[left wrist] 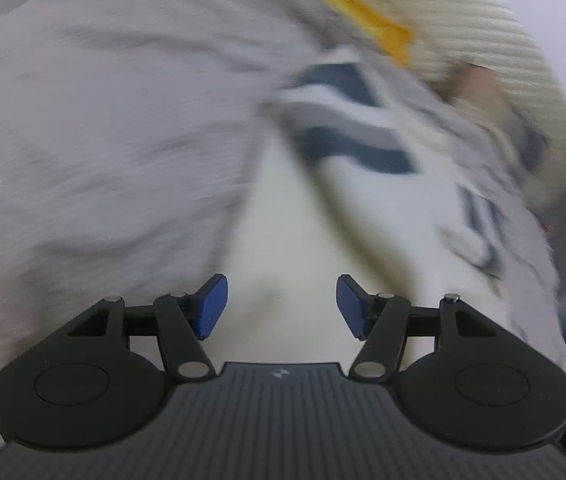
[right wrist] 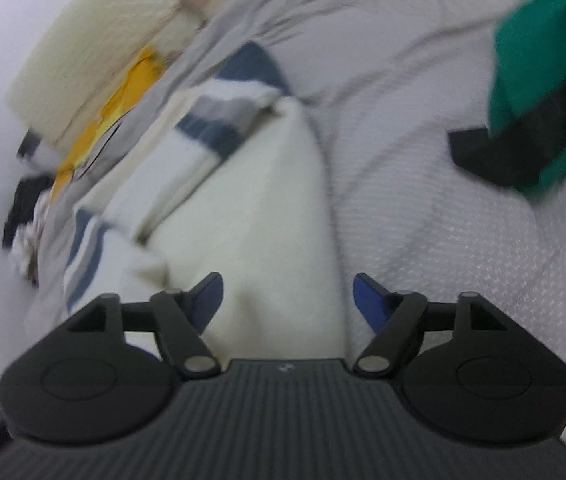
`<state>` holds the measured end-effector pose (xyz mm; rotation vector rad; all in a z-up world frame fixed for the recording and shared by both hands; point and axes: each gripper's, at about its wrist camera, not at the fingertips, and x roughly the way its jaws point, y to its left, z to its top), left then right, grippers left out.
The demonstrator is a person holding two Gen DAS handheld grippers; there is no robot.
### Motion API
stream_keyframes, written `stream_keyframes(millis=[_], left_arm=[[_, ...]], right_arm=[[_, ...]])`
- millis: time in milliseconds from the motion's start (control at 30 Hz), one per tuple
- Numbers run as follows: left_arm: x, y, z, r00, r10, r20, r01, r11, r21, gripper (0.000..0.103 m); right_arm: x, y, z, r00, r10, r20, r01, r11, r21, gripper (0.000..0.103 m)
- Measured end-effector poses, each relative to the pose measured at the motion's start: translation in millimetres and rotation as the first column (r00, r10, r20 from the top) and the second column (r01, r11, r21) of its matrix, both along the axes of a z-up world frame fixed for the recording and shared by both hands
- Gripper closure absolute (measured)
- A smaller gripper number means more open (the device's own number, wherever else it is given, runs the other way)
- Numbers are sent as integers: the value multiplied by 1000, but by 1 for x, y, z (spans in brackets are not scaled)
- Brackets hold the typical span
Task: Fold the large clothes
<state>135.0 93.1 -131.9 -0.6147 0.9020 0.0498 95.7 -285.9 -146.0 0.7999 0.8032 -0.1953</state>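
1. Across a pale grey bedspread (right wrist: 423,208), a cream garment (right wrist: 267,208) with navy and grey stripes is lying partly folded, its striped cuffs (right wrist: 219,124) turned toward the far side.
2. The left gripper (left wrist: 282,304) is hanging above the near cream edge of that garment (left wrist: 283,216) with its blue pads (left wrist: 212,306) spread apart, nothing between them (both views are blurred).
3. The right gripper (right wrist: 287,304) is standing open too, its blue pads (right wrist: 371,300) straddling the garment's right edge without pressing on it.
4. Far and to the left, a ribbed cream pillow (right wrist: 95,52) is sitting with a yellow cloth (right wrist: 123,100) just beside it.
5. A green and black item (right wrist: 539,96) is lying on the bedspread to the far right, well apart from the garment.
6. Beyond the stripes, part of a person (left wrist: 479,84) is showing near the pillow (left wrist: 443,12), too smeared to read.
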Motion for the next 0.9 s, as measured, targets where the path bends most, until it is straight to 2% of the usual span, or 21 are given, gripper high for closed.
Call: stream_keyframes(millis=[67, 100, 200, 233, 300, 367, 533, 567, 633, 667, 733, 900], left_arm=[[-1, 12, -10, 998, 40, -46, -41, 999, -14, 37], [0, 17, -16, 996, 46, -73, -49, 998, -36, 37], [1, 18, -29, 994, 13, -111, -25, 993, -115, 37], [-2, 18, -29, 995, -6, -104, -9, 990, -140, 37], [-4, 13, -28, 994, -45, -98, 29, 987, -156, 37], [-5, 5, -27, 991, -75, -107, 62, 990, -123, 36], [-8, -4, -28, 987, -107, -121, 96, 991, -95, 37], [-8, -5, -28, 987, -112, -118, 101, 990, -93, 43], [-10, -8, -27, 985, -131, -110, 122, 989, -88, 66], [-10, -10, -26, 986, -132, -103, 124, 989, -75, 82], [-13, -11, -19, 991, -123, -57, 119, 991, -64, 87], [-18, -1, -1, 997, -55, 52, 60, 994, -87, 89]], right_arm=[[7, -3, -17, 1000, -7, -29, 9, 998, 62, 27], [8, -3, -22, 1000, -1, -17, 3, 995, 105, 27], [9, 4, -25, 996, 64, 58, -76, 966, 249, 26], [8, 8, -22, 993, 85, 87, -105, 958, 267, 26], [4, 17, -7, 978, 136, 158, -172, 954, 246, 26], [0, 25, 7, 957, 179, 230, -232, 944, 233, 26], [-6, 33, 30, 885, 250, 393, -365, 896, 252, 26], [-7, 35, 33, 871, 264, 415, -388, 888, 249, 26], [-3, 39, 38, 854, 287, 434, -418, 875, 244, 26], [-4, 40, 38, 850, 296, 436, -428, 870, 243, 26], [-4, 41, 39, 846, 306, 436, -439, 864, 245, 26], [-18, 38, 33, 869, 288, 402, -419, 861, 288, 26]])
